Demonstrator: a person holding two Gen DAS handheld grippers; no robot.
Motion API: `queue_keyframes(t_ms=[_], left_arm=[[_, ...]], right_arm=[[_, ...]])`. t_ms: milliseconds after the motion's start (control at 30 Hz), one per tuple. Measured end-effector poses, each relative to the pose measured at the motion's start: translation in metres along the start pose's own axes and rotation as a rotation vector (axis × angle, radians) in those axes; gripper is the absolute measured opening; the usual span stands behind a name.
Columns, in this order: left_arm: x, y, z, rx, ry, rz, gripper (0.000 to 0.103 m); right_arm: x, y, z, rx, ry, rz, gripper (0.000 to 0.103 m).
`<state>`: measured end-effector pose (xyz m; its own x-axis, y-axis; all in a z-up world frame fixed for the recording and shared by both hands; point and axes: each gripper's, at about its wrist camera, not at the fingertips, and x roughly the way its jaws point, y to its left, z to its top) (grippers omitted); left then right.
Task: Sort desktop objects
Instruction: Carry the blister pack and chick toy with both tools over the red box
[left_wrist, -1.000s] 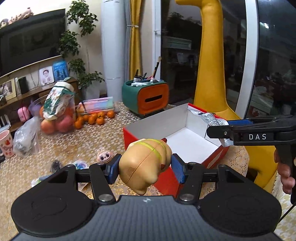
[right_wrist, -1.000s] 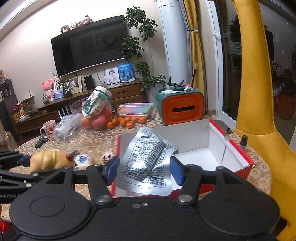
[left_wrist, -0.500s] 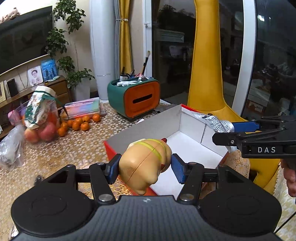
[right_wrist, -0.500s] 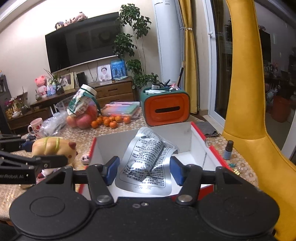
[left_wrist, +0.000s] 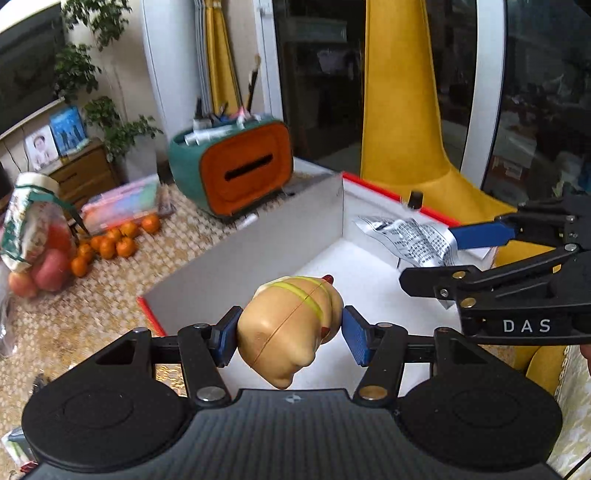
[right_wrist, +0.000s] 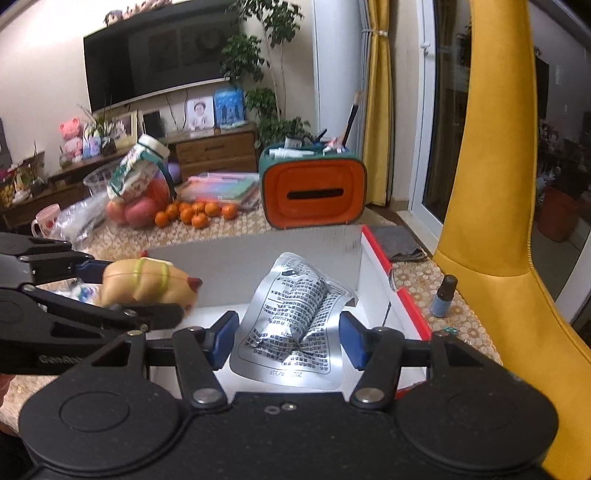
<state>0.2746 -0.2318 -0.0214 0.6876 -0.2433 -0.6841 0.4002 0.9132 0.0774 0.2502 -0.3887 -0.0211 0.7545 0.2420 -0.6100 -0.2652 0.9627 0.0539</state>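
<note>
Above the open red-edged white cardboard box (left_wrist: 332, 280) on the table, left claw (left_wrist: 290, 334) clamps the tan pig-shaped toy (left_wrist: 291, 325), right claw (right_wrist: 288, 338) pinches the silver foil packet (right_wrist: 295, 328); advise lowering both inside the walls before releasing.

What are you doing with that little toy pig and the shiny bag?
A person is tidying the table with two handheld grippers. The left gripper is clamped on the toy pig, and the right gripper is clamped on the silver packet. Both things hang over the open red box, which has a white inside. Neither has been let go yet, so it looks like they are about to be dropped in.
</note>
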Motion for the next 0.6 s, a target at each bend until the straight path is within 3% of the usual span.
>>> queue_keyframes(t_ms=[600], left_arm=[[0.063,0.008,0.001,0.036,0.203,-0.008,0.057]], right_arm=[[0.059,-0.005,-0.003,-0.140,0.195,0.021,0.058]])
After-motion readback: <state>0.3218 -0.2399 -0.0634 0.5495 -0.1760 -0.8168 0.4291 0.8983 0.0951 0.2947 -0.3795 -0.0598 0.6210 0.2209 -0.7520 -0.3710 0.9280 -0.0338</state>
